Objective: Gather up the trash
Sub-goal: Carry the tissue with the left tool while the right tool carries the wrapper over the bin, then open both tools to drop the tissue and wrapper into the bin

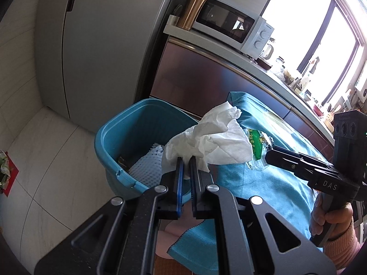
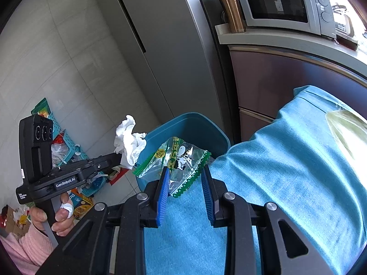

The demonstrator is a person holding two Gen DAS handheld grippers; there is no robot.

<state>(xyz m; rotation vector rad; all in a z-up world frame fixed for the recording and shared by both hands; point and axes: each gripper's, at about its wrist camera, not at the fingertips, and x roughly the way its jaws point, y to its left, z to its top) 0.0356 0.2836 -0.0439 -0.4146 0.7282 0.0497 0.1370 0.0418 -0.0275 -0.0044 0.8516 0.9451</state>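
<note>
Count: two grippers, one blue plastic bin (image 1: 128, 123), two pieces of trash in hand, one blue cloth (image 1: 263, 183) over the table.

My left gripper (image 1: 186, 160) was pinched nearly shut on a crumpled white paper towel (image 1: 211, 137). The towel was soft, creased and faintly quilted, and it bunched up above the fingertips, hanging just over the near rim of the bin where bin and table edge met. From the right wrist view the same towel (image 2: 130, 142) stuck out past the left gripper (image 2: 115, 157), beside the bin (image 2: 190, 123).

My right gripper (image 2: 185, 171) stood at a narrow gap. A clear plastic snack wrapper (image 2: 179, 160) lay between its ribbed blue pads (image 2: 163, 190). The wrapper was crinkly, had green zigzag edges and a cartoon print, touched the left pad and stood clear of the right one. I could not tell if it was truly clamped. It sat at the table edge, overlapping the bin's rim. In the left wrist view that wrapper (image 1: 258, 144) lay partly behind the towel, at the tip of the right gripper (image 1: 270, 154).

Inside the bin: one white foam net sleeve (image 1: 146, 165), mesh-textured, resting on the bottom.

The bin was smooth-walled and rounded-rectangular, standing on pale floor tiles (image 1: 45, 160).
</note>
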